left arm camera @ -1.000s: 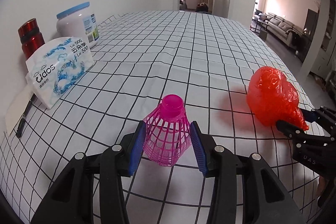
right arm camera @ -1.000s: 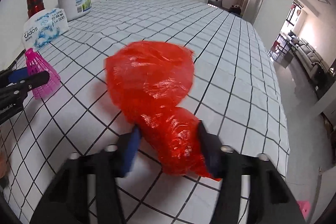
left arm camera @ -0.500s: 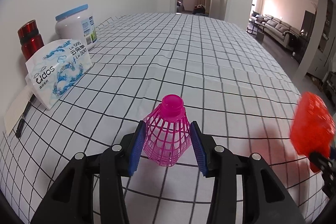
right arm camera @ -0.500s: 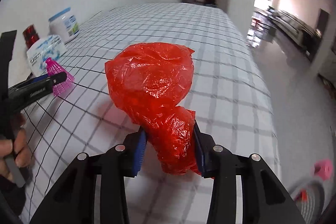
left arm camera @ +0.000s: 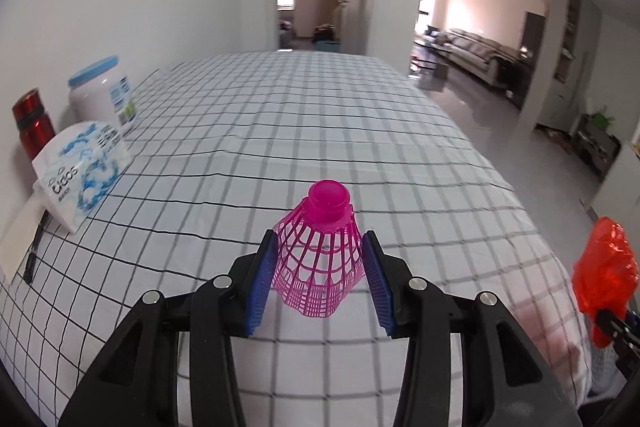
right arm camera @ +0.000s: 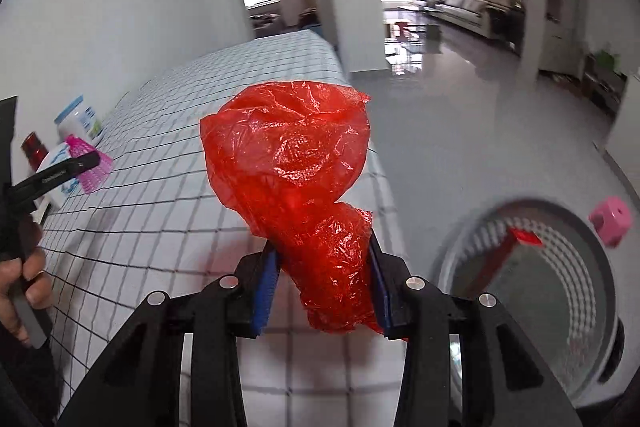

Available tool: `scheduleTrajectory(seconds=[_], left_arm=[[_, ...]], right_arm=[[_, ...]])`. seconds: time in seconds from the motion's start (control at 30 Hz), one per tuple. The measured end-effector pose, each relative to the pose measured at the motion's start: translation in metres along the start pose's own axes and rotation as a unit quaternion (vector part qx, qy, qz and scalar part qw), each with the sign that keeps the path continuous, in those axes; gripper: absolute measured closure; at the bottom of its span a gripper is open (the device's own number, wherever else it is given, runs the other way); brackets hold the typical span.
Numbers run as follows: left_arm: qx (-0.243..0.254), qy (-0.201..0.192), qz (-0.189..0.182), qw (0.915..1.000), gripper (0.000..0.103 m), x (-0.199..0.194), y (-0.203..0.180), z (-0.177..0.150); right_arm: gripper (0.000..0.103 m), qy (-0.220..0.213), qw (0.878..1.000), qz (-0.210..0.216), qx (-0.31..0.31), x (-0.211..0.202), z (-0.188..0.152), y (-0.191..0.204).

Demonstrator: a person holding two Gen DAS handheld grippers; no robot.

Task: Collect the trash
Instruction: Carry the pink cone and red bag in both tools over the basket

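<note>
— Listing item one: red plastic bag (right arm camera: 288, 163), pinched in right gripper (right arm camera: 322, 291), held off the table edge; bin (right arm camera: 532, 303) lies lower right, nearer this arm.
— Item two: pink shuttlecock (left arm camera: 320, 255), upright, clamped in left gripper (left arm camera: 320, 283) above the checked table (left arm camera: 280, 131).

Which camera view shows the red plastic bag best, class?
The right wrist view: the red plastic bag fills the centre, crumpled, pinched in the right claw. The left wrist view catches only a small piece at its right edge.
</note>
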State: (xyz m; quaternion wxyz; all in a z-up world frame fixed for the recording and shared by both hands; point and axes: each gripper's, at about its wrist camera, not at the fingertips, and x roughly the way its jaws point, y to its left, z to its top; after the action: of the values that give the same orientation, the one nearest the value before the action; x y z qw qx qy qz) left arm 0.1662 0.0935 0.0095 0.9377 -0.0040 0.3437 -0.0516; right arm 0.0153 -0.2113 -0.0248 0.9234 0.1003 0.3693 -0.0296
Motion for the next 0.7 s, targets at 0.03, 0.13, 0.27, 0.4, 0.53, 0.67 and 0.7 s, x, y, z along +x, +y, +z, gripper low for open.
scheduleTrajectory(seconds=[0.03,0.13,0.27,0.4,0.53,0.67,0.7], left_arm=[[0.008,0.004,-0.010,0.9999,0.060,-0.005,-0.007,-0.002],[0.034,0.008,-0.033,0.9989,0.060,-0.020,-0.030,-0.012],[0.057,0.013,-0.065,0.9961,0.060,-0.035,-0.062,-0.026],[0.080,0.019,-0.103,0.9913,0.060,-0.045,-0.102,-0.041],[0.114,0.031,-0.145,0.9823,0.060,-0.055,-0.151,-0.063],[0.149,0.037,-0.176,0.9723,0.060,-0.067,-0.197,-0.083],[0.160,0.040,-0.185,0.9688,0.060,-0.071,-0.211,-0.088]], right_arm=[[0.064,-0.003,1.000,-0.001,0.009,-0.006,-0.005,-0.005],[0.064,-0.009,0.999,-0.007,0.035,-0.022,-0.016,-0.025],[0.064,-0.009,0.999,-0.019,0.051,-0.034,-0.027,-0.039],[0.064,-0.010,0.997,-0.035,0.073,-0.049,-0.042,-0.067],[0.064,-0.020,0.994,-0.052,0.093,-0.066,-0.058,-0.093],[0.064,-0.023,0.990,-0.072,0.116,-0.080,-0.074,-0.123],[0.064,-0.021,0.989,-0.077,0.124,-0.083,-0.079,-0.132]])
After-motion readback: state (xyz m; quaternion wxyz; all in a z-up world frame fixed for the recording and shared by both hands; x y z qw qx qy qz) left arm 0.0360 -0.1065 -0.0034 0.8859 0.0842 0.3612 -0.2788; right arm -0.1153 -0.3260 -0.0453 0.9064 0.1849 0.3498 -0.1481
